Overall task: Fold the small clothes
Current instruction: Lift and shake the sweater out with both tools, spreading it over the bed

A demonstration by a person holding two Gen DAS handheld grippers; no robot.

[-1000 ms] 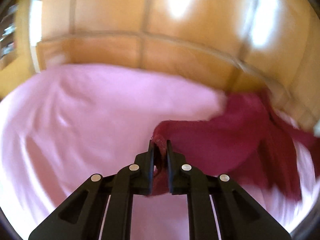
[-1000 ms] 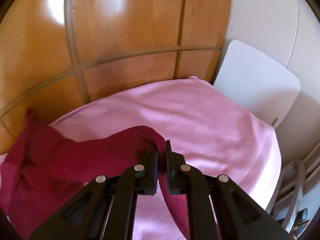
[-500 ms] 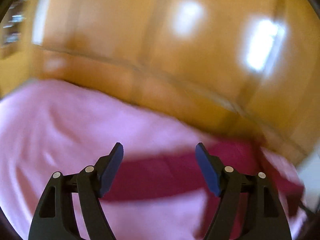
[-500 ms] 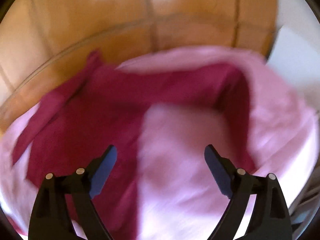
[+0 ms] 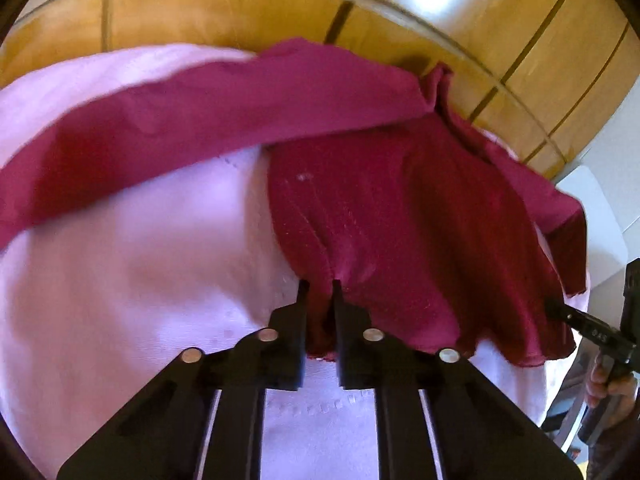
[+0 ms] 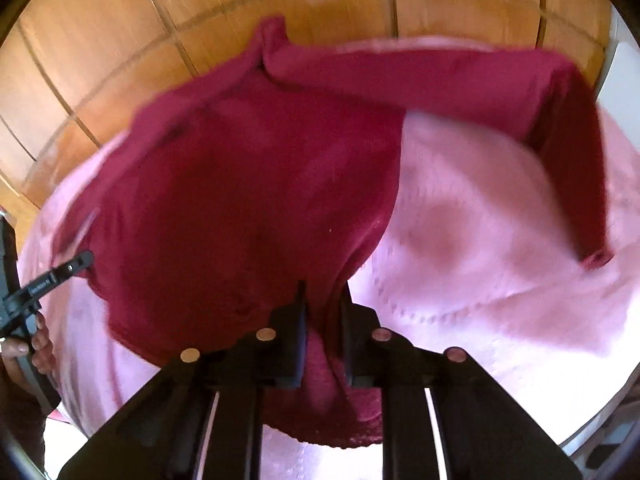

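Observation:
A dark red long-sleeved top [image 5: 400, 208] lies spread on a pink cloth [image 5: 140, 300]. My left gripper [image 5: 319, 292] is shut on its near hem at the left corner. One sleeve [image 5: 192, 120] stretches out to the left. In the right wrist view the same top [image 6: 248, 200] fills the middle, and my right gripper [image 6: 322, 292] is shut on the hem's right corner. The other sleeve [image 6: 560, 128] runs right and bends down. Each gripper shows at the edge of the other's view, the right one [image 5: 560, 308] and the left one [image 6: 86, 258].
The pink cloth [image 6: 500, 248] covers a rounded surface. Wooden panelled doors [image 5: 280, 4] stand close behind it. A white board [image 5: 600, 216] is at the right edge. A hand [image 6: 36, 340] holds the left gripper's handle.
Both grippers held sleeve ends, opened and let them go, then moved to the top's near hem and shut on it. The sleeves now lie spread out.

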